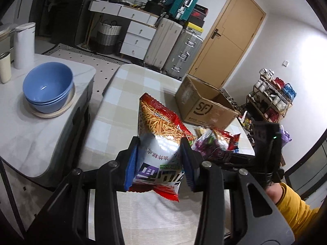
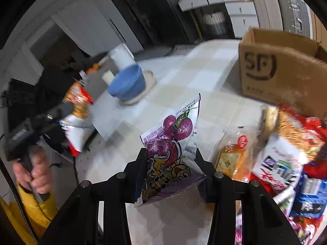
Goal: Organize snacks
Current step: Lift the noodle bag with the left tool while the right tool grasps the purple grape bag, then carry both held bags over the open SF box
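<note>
1. Left tongs point(image 1: 160, 159): closed on the lower half of a red-and-white bag of fried snack sticks point(image 1: 158, 134), pads pressing its two sides. The bag stands roughly upright, long axis running away from the tongs, clear of the worktop point(image 1: 126, 85).
2. Right tongs point(image 2: 170, 164): closed on a purple sweet-potato snack packet point(image 2: 173, 143), which is pinched near its lower end and rises up and away, also lifted off the checked cloth.
3. Cardboard box point(image 2: 271, 75): open-topped, printed "SF", set toward the far right part of the worktop. In the right wrist view it lies ahead and to the right of the purple packet; in the left wrist view it lies ahead and right of the snack-stick bag.
4. Snack pile point(image 2: 286, 153): loose packets heaped at the right edge of the worktop, just in front of the box.
5. Stacked blue bowls point(image 1: 48, 87): on a neighbouring grey surface to the left, apart from the snacks.
6. Judgement: if the box is the destination, the right hand appears nearer to it; either bag would have to travel forward and rightward, then drop in end-first through the open top.
</note>
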The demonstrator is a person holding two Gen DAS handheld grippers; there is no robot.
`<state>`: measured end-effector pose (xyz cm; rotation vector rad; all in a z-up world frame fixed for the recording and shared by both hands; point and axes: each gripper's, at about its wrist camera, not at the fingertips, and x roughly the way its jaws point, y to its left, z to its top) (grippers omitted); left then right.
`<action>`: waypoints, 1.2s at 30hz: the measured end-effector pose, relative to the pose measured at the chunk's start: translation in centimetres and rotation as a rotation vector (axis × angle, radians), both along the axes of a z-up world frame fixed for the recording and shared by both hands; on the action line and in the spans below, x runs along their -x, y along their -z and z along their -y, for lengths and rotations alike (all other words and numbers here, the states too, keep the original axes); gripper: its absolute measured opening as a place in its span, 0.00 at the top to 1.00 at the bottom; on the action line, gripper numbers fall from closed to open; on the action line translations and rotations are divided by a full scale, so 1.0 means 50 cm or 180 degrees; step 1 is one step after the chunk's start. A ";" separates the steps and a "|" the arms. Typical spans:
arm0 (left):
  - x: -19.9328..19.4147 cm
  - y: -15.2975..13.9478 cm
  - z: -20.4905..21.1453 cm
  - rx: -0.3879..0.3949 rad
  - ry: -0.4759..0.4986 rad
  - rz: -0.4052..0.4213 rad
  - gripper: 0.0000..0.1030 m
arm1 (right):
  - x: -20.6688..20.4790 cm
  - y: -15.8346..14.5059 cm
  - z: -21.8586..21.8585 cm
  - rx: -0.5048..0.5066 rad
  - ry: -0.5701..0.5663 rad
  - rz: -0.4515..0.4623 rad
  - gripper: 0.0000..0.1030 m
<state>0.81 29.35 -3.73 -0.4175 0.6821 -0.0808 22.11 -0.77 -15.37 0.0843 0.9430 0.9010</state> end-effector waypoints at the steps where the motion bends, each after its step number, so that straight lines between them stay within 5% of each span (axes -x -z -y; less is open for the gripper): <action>1: -0.004 -0.003 0.010 -0.0003 0.0035 0.0003 0.65 | 0.008 -0.015 0.013 -0.0051 0.0032 0.0049 0.58; 10: -0.046 -0.013 0.152 -0.0016 0.0469 0.0040 0.65 | 0.065 -0.112 0.171 -0.0401 0.0485 0.0306 0.58; 21: -0.113 -0.048 0.326 -0.0134 0.0863 0.0089 0.65 | 0.117 -0.146 0.345 -0.0543 0.0951 0.0430 0.58; 36: -0.217 -0.071 0.383 -0.0249 0.1037 0.0073 0.65 | 0.074 -0.181 0.382 -0.0694 0.0990 0.0458 0.58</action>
